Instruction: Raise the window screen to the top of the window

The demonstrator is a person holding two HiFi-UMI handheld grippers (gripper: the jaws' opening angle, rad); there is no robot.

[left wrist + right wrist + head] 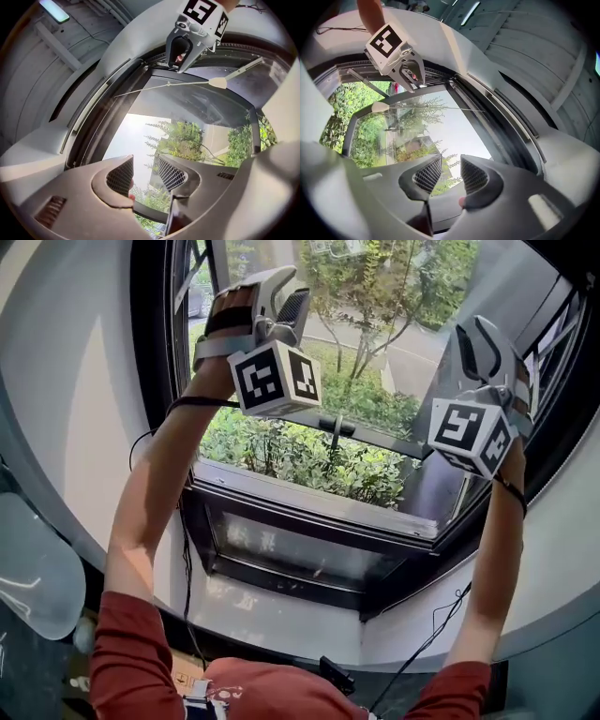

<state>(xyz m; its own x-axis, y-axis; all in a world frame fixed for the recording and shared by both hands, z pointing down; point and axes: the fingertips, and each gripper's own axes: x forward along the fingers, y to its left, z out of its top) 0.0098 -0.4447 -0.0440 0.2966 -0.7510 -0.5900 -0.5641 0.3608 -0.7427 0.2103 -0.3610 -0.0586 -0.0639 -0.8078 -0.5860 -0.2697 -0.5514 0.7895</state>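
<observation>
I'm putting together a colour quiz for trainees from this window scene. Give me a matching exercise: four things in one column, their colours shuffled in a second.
Things:
1. window frame
2. shrubs
3. sleeve
4. marker cube on the left gripper

Colours:
a. red
b. black and white
c. green
d. black

Pairs: 1-d, 2-c, 3-a, 4-b.

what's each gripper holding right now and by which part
Nothing: the left gripper and right gripper are both open, only the window seen between their jaws.
</observation>
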